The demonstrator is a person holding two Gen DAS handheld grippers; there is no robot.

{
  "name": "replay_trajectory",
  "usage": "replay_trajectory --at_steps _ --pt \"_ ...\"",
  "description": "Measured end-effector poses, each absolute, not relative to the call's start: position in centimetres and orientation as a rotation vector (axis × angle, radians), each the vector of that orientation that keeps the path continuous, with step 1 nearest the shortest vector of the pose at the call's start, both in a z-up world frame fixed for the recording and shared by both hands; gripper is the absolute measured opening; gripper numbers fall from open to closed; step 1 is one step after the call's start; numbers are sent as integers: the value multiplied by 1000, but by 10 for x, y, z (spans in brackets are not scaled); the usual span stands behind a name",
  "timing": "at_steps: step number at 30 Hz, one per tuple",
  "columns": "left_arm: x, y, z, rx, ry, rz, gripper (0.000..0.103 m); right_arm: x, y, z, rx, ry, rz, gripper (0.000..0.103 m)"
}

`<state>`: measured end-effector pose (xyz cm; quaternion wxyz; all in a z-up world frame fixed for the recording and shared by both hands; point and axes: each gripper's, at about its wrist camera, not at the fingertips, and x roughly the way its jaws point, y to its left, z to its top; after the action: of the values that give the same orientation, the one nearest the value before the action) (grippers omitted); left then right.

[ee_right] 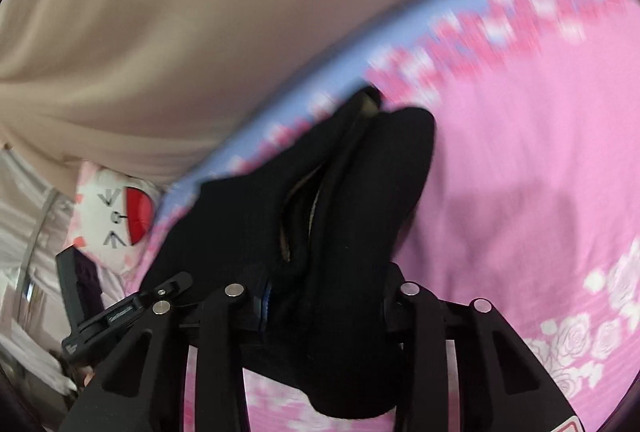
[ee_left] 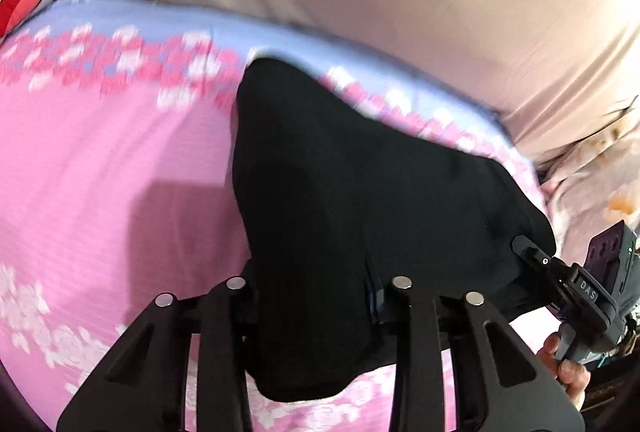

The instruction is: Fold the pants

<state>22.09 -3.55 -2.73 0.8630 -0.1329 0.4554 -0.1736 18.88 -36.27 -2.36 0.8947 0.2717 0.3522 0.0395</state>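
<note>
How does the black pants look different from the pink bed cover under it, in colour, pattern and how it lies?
The black pants are plain and dark, while the pink bed cover carries white and deep pink flowers with a blue border. The pants are bunched and lifted at one end, pinched by the left gripper and the right gripper; the bed cover lies spread out flat. The pants cover only a small part of the bed cover. Both are soft cloth.

white "DAS" on the right gripper (ee_left: 520, 246) body seen from the left camera, left gripper (ee_right: 182, 282) label too blurry to read
</note>
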Motion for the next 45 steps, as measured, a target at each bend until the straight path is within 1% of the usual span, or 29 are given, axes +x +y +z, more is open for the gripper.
replay_trajectory --at_steps 3,5,7,8,10,11,12,13,14,15,18,19,20,21,23,26,27,28,30,32,33,35,37,40,43,44,45 --pt "226 -40 12 -201 840 -355 30 198 -347 21 457 630 105 33" --pt "234 -35 31 -206 793 -349 30 206 -347 31 446 605 100 34" --pt "240 -32 32 -213 797 -342 31 217 -356 21 465 631 86 36" --pt "242 -31 26 -212 810 -336 33 220 -363 8 500 658 77 36" --pt "244 -33 5 -193 856 -327 38 231 -369 -28 538 756 58 42" --pt "244 -36 -14 -160 905 -306 42 234 -371 -46 540 818 34 43" --pt "245 -39 -31 -135 948 -284 52 235 -375 -64 548 882 -3 46" --pt "247 -41 -45 -116 994 -261 58 226 -384 -73 611 864 7 49" --pt "244 -36 -54 -127 995 -241 69 216 -389 -69 647 836 8 49" --pt "239 -30 -51 -132 969 -221 77 208 -391 -60 630 826 -13 49" --pt "220 -13 -18 -62 848 -112 80 180 -385 -9 458 684 -153 50" --pt "215 -10 -5 -55 804 -93 83 182 -376 7 412 674 -111 31" --pt "213 -10 11 -54 756 -89 88 188 -366 16 397 679 -63 18" --pt "214 -13 18 -51 739 -100 88 200 -353 23 382 683 -9 6" --pt "219 -30 24 -30 731 -126 88 226 -329 19 323 725 44 5" --pt "228 -61 9 46 772 -140 88 264 -323 -29 215 858 -70 4" --pt "231 -68 2 69 792 -130 88 265 -339 -52 216 873 -124 0" --pt "230 -72 -6 96 808 -110 88 259 -350 -53 265 829 -102 0" --pt "218 -76 -16 134 812 -90 88 243 -367 -44 366 830 -129 0" --pt "212 -75 -22 164 812 -75 88 229 -352 -23 236 811 -233 1" --pt "209 -77 -23 175 812 -69 88 222 -341 -13 194 791 -237 9" --pt "201 -79 -21 177 799 -77 89 202 -320 6 154 740 -215 9" --pt "191 -82 -16 174 788 -80 93 185 -303 15 114 699 -223 9" --pt "173 -86 -5 170 756 -90 96 168 -277 14 46 660 -271 9" --pt "154 -88 5 183 718 -78 98 160 -263 11 64 640 -273 9" --pt "147 -88 8 189 705 -75 98 163 -257 11 70 637 -273 11" --pt "141 -88 11 192 694 -69 98 161 -254 9 74 635 -278 17"
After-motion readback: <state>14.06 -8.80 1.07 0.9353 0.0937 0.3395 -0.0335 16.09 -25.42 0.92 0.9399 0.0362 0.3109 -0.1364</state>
